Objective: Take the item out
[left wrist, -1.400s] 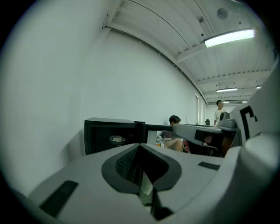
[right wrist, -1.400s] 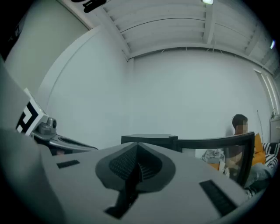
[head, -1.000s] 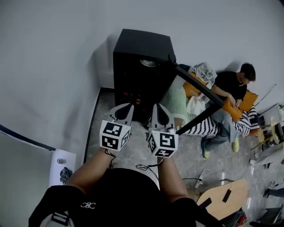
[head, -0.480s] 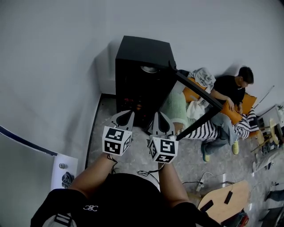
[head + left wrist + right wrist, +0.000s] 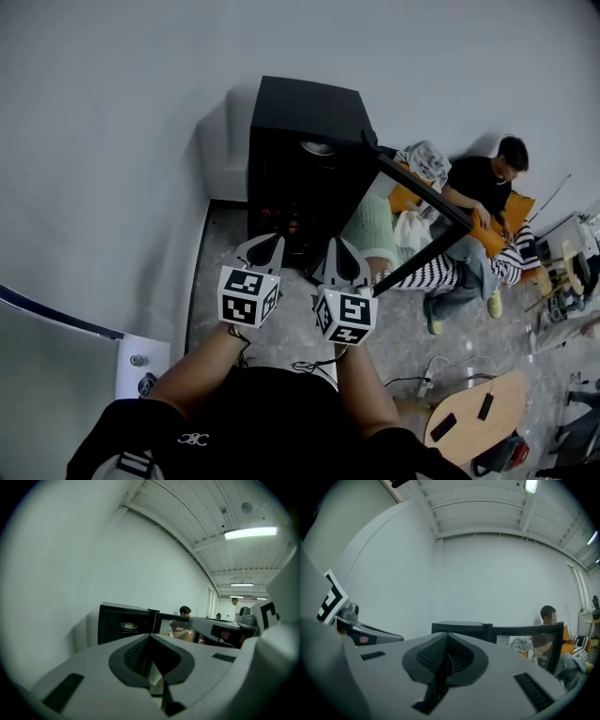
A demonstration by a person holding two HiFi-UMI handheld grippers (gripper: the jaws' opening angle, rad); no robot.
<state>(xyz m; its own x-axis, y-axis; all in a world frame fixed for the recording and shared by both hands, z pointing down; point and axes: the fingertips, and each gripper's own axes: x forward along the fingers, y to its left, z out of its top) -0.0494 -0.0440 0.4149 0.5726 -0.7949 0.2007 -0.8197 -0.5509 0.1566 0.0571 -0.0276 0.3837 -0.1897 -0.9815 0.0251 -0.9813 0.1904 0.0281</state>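
A black cabinet (image 5: 300, 122) stands against the white wall with its glass door (image 5: 419, 204) swung open to the right. On a shelf inside sits a pale bowl (image 5: 317, 147), which the left gripper view shows as a shallow bowl (image 5: 127, 626) in the dark interior. My left gripper (image 5: 265, 241) and right gripper (image 5: 338, 247) hover side by side, low in front of the cabinet and short of the opening. Both are shut with nothing between the jaws. In the right gripper view the cabinet (image 5: 459, 627) lies just beyond the right gripper (image 5: 446, 641).
A person (image 5: 483, 187) sits on the floor to the right, behind the open door, among orange cushions and clothes. A power strip (image 5: 421, 382) and cables lie on the speckled floor. A wooden board (image 5: 469, 412) lies at the lower right.
Both grippers stay shut and level in front of the cabinet. The head view has shifted slightly, so the cabinet sits a little lower and further right.
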